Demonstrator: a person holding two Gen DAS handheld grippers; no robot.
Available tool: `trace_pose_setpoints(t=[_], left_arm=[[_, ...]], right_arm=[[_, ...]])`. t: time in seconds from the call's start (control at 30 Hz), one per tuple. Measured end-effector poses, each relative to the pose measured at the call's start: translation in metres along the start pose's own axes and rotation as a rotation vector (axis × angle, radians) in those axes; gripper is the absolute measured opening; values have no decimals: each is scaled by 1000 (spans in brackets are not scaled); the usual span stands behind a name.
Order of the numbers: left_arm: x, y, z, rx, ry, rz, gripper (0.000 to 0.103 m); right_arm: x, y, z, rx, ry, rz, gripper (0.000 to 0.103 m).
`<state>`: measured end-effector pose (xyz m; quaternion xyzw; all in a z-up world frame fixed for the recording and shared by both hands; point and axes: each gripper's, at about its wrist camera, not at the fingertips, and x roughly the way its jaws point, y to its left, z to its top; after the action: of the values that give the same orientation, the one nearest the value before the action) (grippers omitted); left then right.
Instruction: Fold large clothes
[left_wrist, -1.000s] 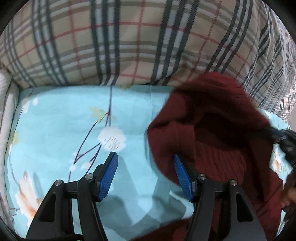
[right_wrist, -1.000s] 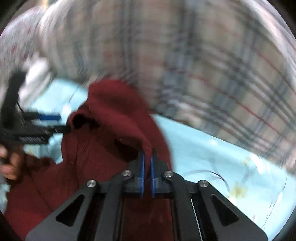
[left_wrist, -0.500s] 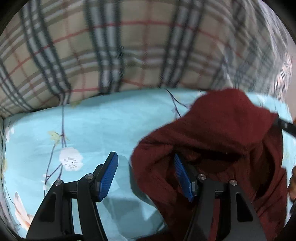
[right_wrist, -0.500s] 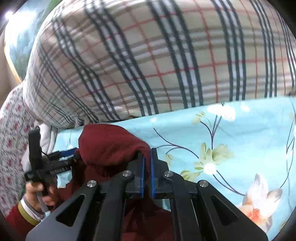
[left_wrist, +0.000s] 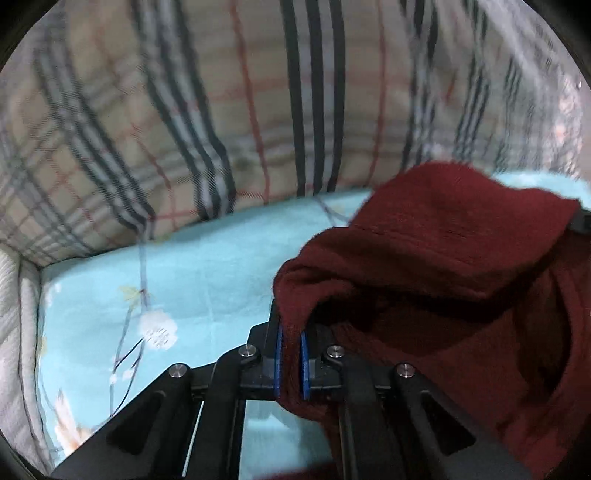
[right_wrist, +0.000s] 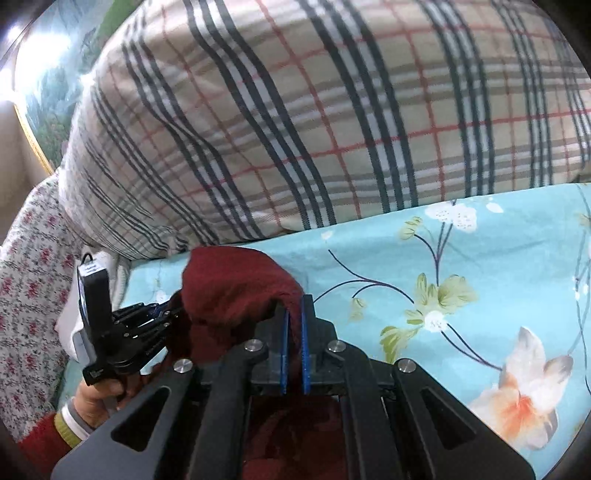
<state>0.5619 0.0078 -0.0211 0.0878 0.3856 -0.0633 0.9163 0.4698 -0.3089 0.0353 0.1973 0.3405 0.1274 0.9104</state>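
A dark red knit sweater (left_wrist: 461, 251) is bunched and lifted off the light blue floral sheet (left_wrist: 203, 280). My left gripper (left_wrist: 290, 332) is closing its jaws on the sweater's left edge, and the blue pads press on the fabric between them. My right gripper (right_wrist: 293, 317) is shut on another fold of the sweater (right_wrist: 229, 284), which arches up between the two grippers. In the right wrist view my left gripper (right_wrist: 162, 314) sits at the sweater's left side, held by a hand (right_wrist: 96, 398). Most of the garment hangs hidden below the grippers.
A big plaid pillow or quilt (right_wrist: 332, 129) lies along the far side of the sheet (right_wrist: 480, 258). White quilted fabric (left_wrist: 14, 332) borders the left edge. A red-flowered cloth (right_wrist: 29, 277) lies at the far left in the right wrist view.
My left gripper went from wide open beside the sweater's edge to closed on it. Both grippers shifted sideways and the sweater rose into a hump between them.
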Motion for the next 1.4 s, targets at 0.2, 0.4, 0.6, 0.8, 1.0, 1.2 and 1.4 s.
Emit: trace_pose_setpoints(t=[0.2, 0.4, 0.6, 0.8, 1.0, 1.2, 1.4], left_arm=[[-105, 8, -43, -26, -142, -60, 5], [-160, -18, -114, -2, -149, -130, 5], [-163, -46, -183, 18, -66, -150, 5], [-171, -47, -219, 35, -37, -150, 6], [-192, -39, -234, 28, 19, -184, 29], [-222, -26, -244, -107, 36, -353, 40], [-207, -45, -224, -137, 68, -507, 44]], right_arm=[[-77, 9, -35, -34, -40, 61, 6], [-128, 1, -112, -73, -12, 29, 6], [-130, -24, -178, 6, 93, -45, 6], [-139, -19, -198, 16, 108, -48, 5], [-151, -7, -207, 22, 149, -40, 11], [-174, 21, -194, -34, 51, 2, 65], [-101, 53, -146, -172, 127, 19, 78]])
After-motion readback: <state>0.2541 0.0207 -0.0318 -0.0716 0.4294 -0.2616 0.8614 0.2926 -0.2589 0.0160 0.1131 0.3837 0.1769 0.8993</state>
